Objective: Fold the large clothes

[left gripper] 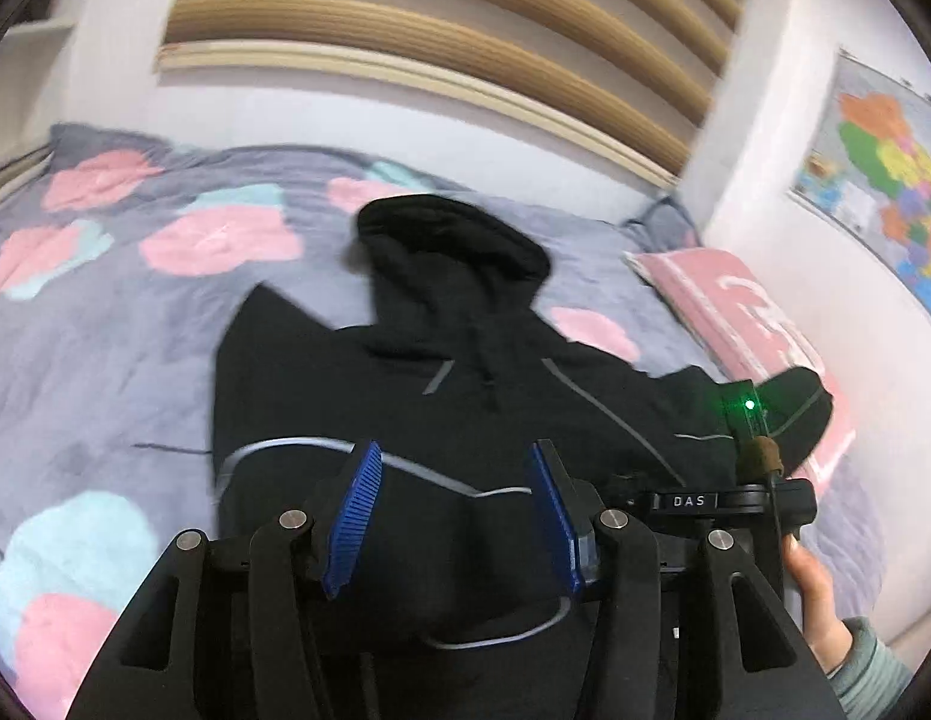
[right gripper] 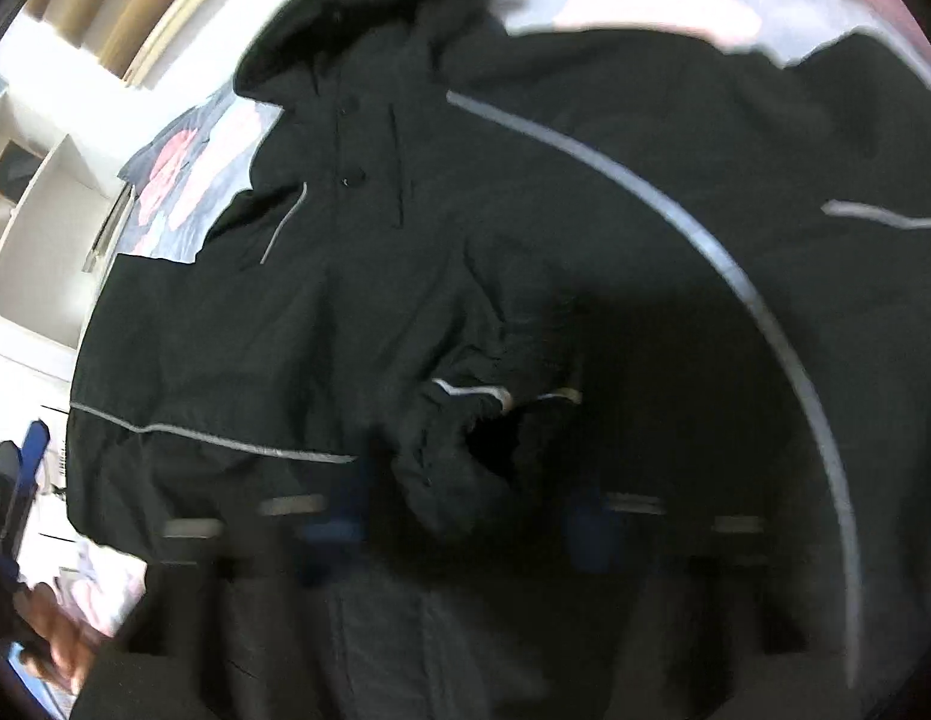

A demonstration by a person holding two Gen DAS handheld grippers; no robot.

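**Jacket spread on the bed, fold barely begun**

Jacket, black with grey reflective piping and a hood at the far end, lies face up on a bed covered by a grey quilt printed with pink and pale blue shapes. Going left to right in the left wrist view: the jacket's left side looks turned in, with a straight vertical edge and a point of cloth standing up near the shoulder, so one side may already be folded over, though blur leaves this uncertain. The left hand-held gripper hangs over the lower body of the jacket, its blue pads apart with nothing pinched between them. Further right, the other sleeve runs out sideways toward a pink pillow, not yet brought in.

In the right wrist view the right hand-held gripper is heavily blurred; a cuff sits bunched between its blue pads, but whether they press on it cannot be told.

Judged from this, the jacket is laid out and at most one side is in; the right sleeve, the hood and the lengthwise folds all remain.
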